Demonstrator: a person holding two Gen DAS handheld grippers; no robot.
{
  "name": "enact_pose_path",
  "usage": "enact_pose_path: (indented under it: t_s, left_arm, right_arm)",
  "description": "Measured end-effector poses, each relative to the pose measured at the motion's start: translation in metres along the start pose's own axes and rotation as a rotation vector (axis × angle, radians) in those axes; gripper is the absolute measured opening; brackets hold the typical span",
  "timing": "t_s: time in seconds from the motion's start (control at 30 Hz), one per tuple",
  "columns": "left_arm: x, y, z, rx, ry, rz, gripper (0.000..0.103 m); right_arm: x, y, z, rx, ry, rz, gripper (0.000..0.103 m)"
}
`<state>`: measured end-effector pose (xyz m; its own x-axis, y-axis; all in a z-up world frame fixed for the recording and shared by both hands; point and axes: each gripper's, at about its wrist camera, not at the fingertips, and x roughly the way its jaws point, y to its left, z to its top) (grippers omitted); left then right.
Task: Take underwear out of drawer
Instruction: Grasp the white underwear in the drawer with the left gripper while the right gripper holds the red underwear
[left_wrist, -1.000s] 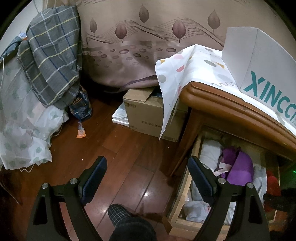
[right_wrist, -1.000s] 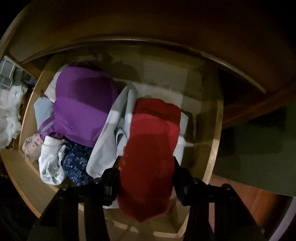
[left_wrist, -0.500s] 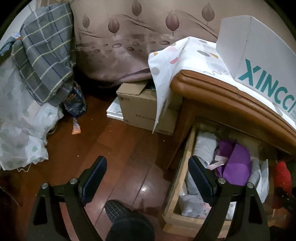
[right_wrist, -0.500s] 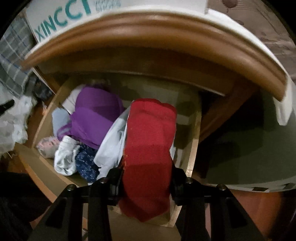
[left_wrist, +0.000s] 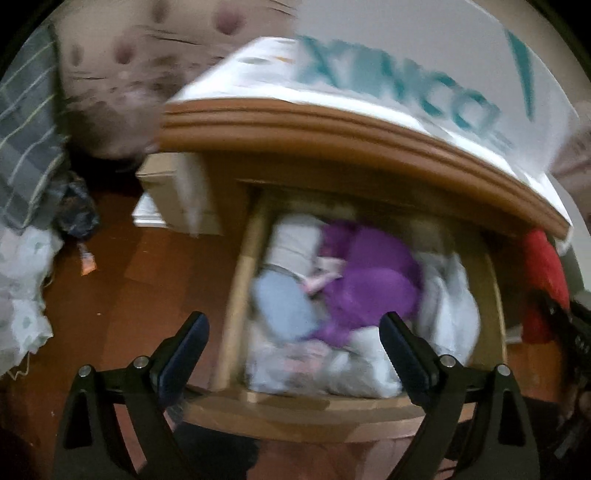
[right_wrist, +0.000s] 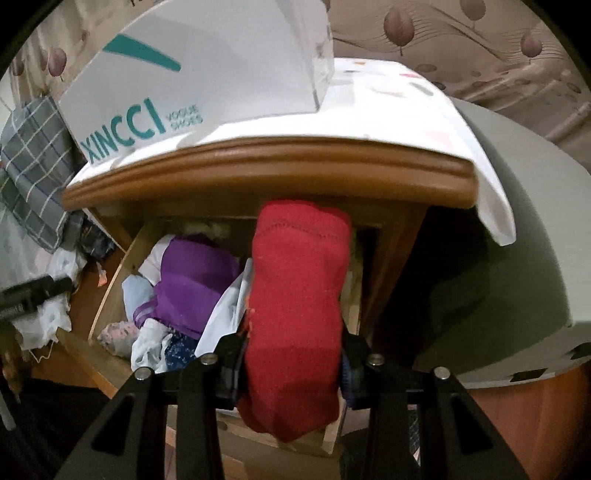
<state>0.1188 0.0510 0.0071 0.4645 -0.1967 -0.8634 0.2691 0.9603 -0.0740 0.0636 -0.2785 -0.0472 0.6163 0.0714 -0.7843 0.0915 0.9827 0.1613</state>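
The wooden drawer stands pulled out under the cabinet top and is full of folded clothes. A purple garment lies in its middle with white and pale blue pieces around it. My left gripper hangs above the drawer's front; its jaws are opening with nothing between them, and this view is blurred. My right gripper is shut on a folded red underwear, held up above the drawer's right side. The red underwear also shows at the right edge of the left wrist view.
A white XINCCI shoe box sits on the cloth-covered cabinet top. A cardboard box and a plaid cloth are left of the cabinet on the wooden floor. A grey bed surface lies to the right.
The right gripper has lifted the red underwear up and back out of the drawer. The left gripper has swung right, from over the floor to over the drawer, and widened slightly.
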Motion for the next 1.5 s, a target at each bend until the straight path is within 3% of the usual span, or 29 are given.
enact_pose_path:
  t_s: [0.2, 0.47, 0.9, 1.0, 1.03, 1.07, 1.13, 1.17, 1.27, 1.5]
  left_arm:
    - [0.021, -0.062, 0.008, 0.042, 0.094, -0.156, 0.092]
    - [0.069, -0.103, 0.020, -0.039, 0.268, -0.270, 0.092]
    - [0.142, -0.127, 0.012, -0.160, 0.516, -0.242, 0.091]
    - [0.155, -0.136, 0.008, -0.193, 0.555, -0.242, 0.078]
    - [0.158, -0.139, 0.007, -0.197, 0.561, -0.262, 0.059]
    - [0.160, -0.141, 0.006, -0.191, 0.570, -0.258, 0.047]
    - [0.162, -0.145, 0.004, -0.168, 0.568, -0.246, 0.027]
    - [0.160, -0.147, 0.004, -0.152, 0.561, -0.258, 0.021]
    - [0.151, -0.147, 0.004, -0.106, 0.519, -0.237, 0.014]
    - [0.130, -0.137, -0.001, -0.098, 0.457, -0.253, 0.011]
  right_arm:
    - [-0.018, -0.008, 0.003, 0.021, -0.058, -0.003, 0.039]
    - [-0.034, -0.026, -0.003, 0.098, -0.087, 0.010, 0.038]
    - [-0.038, -0.039, -0.007, 0.155, -0.095, 0.024, 0.038]
    - [-0.038, -0.039, -0.007, 0.163, -0.092, 0.027, 0.038]
    - [-0.038, -0.039, -0.007, 0.164, -0.092, 0.029, 0.038]
    - [-0.036, -0.039, -0.007, 0.163, -0.088, 0.031, 0.038]
    - [-0.034, -0.039, -0.009, 0.164, -0.077, 0.029, 0.038]
    - [-0.032, -0.039, -0.009, 0.165, -0.071, 0.032, 0.038]
    - [-0.031, -0.038, -0.008, 0.166, -0.068, 0.036, 0.038]
    - [-0.029, -0.032, -0.008, 0.152, -0.064, 0.038, 0.038]
